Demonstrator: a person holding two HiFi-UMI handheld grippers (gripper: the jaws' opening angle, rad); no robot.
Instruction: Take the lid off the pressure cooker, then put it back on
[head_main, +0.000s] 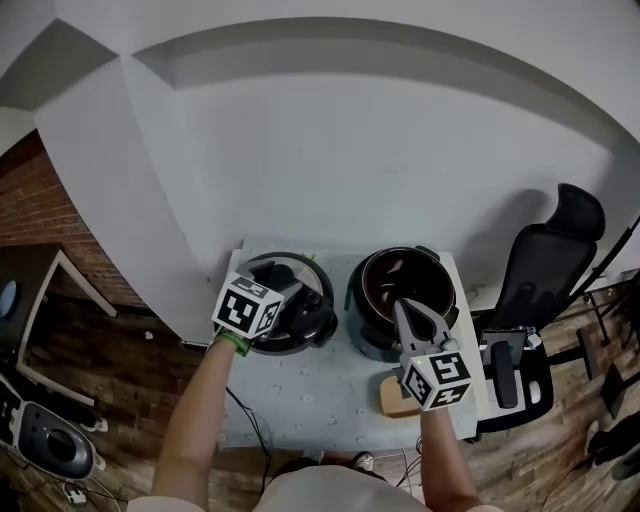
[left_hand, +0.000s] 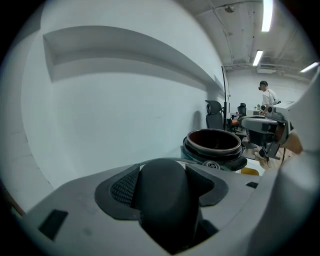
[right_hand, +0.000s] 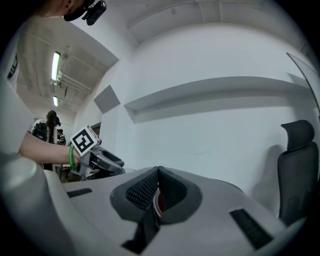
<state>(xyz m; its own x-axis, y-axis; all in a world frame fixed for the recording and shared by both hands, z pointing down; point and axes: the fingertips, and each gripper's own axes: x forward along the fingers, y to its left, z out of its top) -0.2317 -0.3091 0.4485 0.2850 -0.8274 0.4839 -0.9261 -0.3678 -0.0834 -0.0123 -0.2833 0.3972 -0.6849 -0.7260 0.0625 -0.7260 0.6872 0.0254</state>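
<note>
The black pressure-cooker lid (head_main: 300, 318) is over the left part of the white table (head_main: 320, 390). My left gripper (head_main: 303, 298) is shut on the lid's rounded dark handle (left_hand: 166, 205), which fills the space between its pads (left_hand: 125, 186). Whether the lid rests on the table I cannot tell. The open cooker pot (head_main: 405, 285) stands to the right, its dark brown inside showing (left_hand: 214, 142). My right gripper (head_main: 401, 304) hangs over the pot's near rim, its jaws shut with the tips meeting (right_hand: 158, 172); a sliver of the pot shows through the slit below.
A light wooden disc (head_main: 393, 400) lies on the table's front right by my right hand. A black office chair (head_main: 545, 262) stands right of the table. The white wall with a ledge runs behind. A person (left_hand: 267, 95) stands far back in the room.
</note>
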